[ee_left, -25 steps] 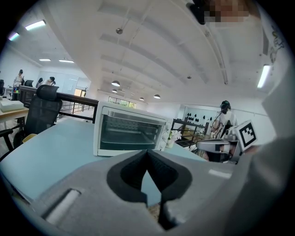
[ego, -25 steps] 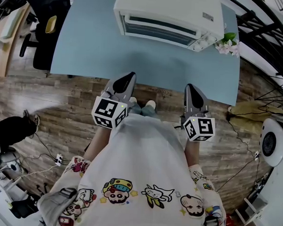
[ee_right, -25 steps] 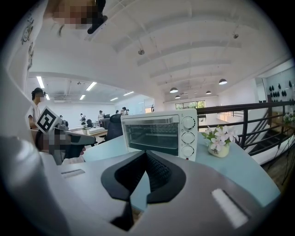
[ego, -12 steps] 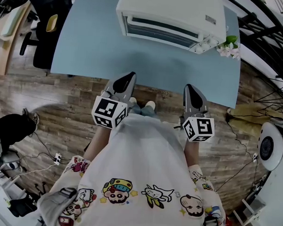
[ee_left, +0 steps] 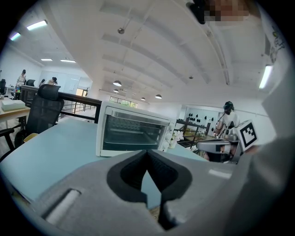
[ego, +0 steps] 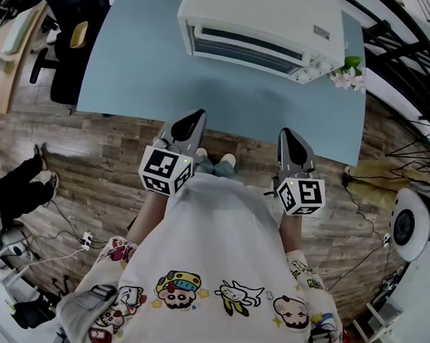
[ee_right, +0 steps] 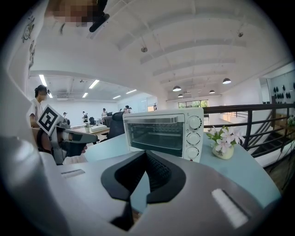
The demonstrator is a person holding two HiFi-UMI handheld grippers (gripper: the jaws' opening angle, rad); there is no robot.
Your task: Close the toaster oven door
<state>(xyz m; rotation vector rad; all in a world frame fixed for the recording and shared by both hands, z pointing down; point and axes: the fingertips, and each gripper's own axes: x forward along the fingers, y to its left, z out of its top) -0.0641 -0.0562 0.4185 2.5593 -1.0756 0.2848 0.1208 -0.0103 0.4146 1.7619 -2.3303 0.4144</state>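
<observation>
A white toaster oven (ego: 260, 30) stands at the far side of the light blue table (ego: 148, 72), its glass door upright against its front (ee_left: 131, 131) (ee_right: 163, 131). Three knobs sit on its right side. My left gripper (ego: 196, 117) and my right gripper (ego: 288, 133) hover side by side at the table's near edge, well short of the oven. Both are shut with nothing between the jaws. In the left gripper view, the left gripper (ee_left: 147, 152) has its pads meeting at the tips. The right gripper view shows the same of the right gripper (ee_right: 146, 154).
A small pot of pale flowers (ego: 345, 70) (ee_right: 223, 143) stands just right of the oven. A black office chair (ego: 67, 47) is at the table's left. A round white appliance (ego: 412, 225) stands on the wooden floor at right, and a person's legs (ego: 15, 190) at left.
The person at the left edge of the head view has shifted their legs. Both grippers stay where they were, still shut.
</observation>
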